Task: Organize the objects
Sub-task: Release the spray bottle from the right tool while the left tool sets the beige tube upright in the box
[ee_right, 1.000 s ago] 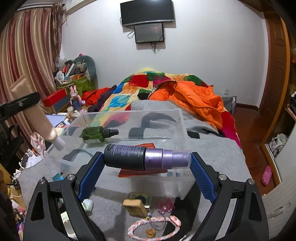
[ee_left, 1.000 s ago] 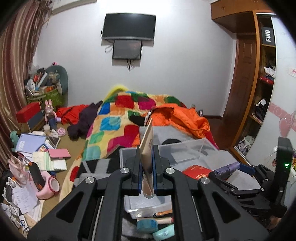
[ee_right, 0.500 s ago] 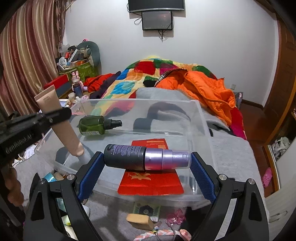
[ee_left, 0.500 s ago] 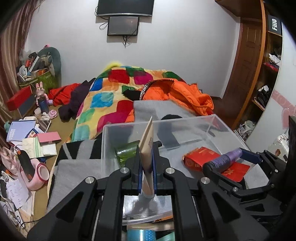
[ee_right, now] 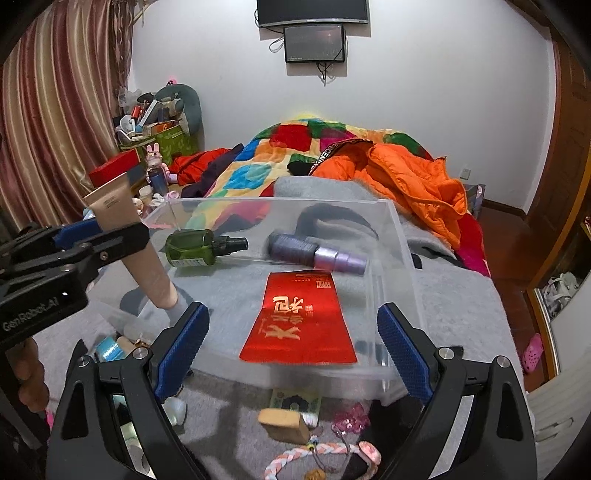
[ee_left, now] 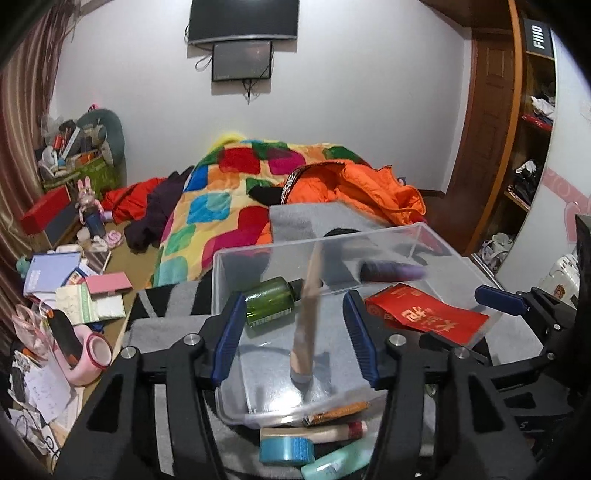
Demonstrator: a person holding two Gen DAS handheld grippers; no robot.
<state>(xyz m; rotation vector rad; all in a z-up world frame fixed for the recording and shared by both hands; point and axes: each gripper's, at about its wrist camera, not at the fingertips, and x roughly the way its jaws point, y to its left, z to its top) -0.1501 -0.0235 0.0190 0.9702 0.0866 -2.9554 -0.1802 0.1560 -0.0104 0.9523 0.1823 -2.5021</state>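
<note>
Purple spray bottle [ee_right: 317, 254], blurred, has left right tool [ee_right: 291, 349], now wide and empty. Left tool [ee_left: 295, 341] opening around upright beige tube [ee_left: 306, 325], its cap end smeared.

Green spray bottle [ee_right: 192, 248], purple bottle [ee_right: 317, 254], red envelope w/ gold print [ee_right: 300, 318], beige tube [ee_right: 129, 236], patchwork multicolour quilt [ee_right: 295, 144]

Ahead of me a plain white wall [ee_left: 351, 110] carries a black curved television [ee_left: 243, 18] with a smaller dark screen [ee_left: 242, 61] hung just beneath it. Below lies a bed under a bright patchwork quilt [ee_left: 229, 192], an orange padded jacket [ee_left: 369, 188] heaped on it. Striped reddish curtains [ee_right: 55, 110] hang at my left; brown wooden shelving [ee_left: 524, 147] stands at my right beside a wooden door [ee_left: 484, 140].
</note>
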